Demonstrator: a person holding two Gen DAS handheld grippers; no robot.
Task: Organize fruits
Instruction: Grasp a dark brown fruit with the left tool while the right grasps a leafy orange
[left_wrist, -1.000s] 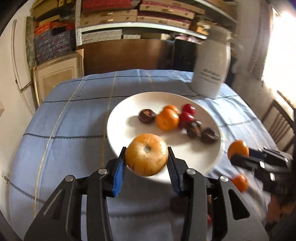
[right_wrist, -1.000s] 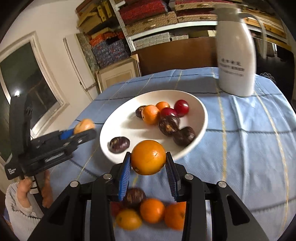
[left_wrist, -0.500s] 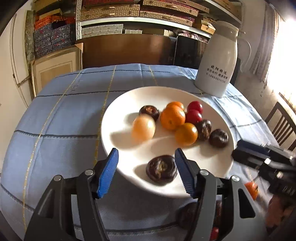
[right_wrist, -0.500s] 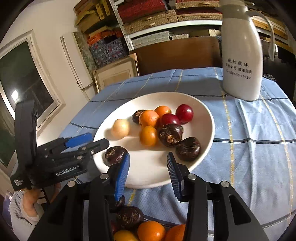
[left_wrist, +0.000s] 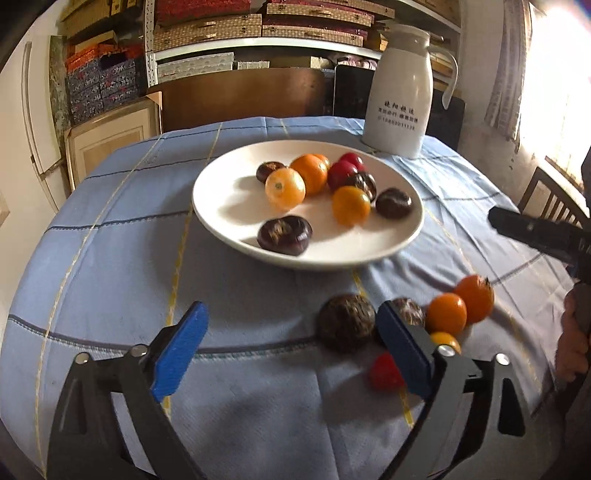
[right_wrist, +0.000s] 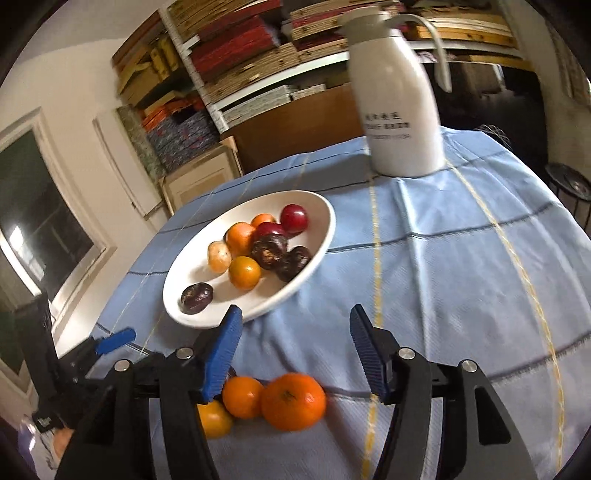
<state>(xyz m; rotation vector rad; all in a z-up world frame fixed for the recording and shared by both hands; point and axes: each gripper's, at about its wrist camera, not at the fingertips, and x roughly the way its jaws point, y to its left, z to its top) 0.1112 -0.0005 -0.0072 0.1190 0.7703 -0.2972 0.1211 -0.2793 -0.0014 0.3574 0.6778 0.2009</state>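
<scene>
- The white plate (left_wrist: 221, 218) sits on the blue tablecloth (left_wrist: 110, 277) and holds nine fruits.
- In the plate are four orange fruits, two red fruits and three dark brown fruits; one dark fruit (left_wrist: 284, 235) lies alone by the near rim.
- Loose fruits lie on the cloth near the plate: in the left wrist view, two dark ones, three orange ones and one red one (left_wrist: 384, 374).
- The big orange (right_wrist: 293, 401) is one of them.
- The left gripper (left_wrist: 291, 347) has its jaws wide apart and holds nothing.
- The right gripper (right_wrist: 295, 343) is wide too, with nothing in it.
- One white jug (right_wrist: 399, 103) stands behind the plate.
</scene>
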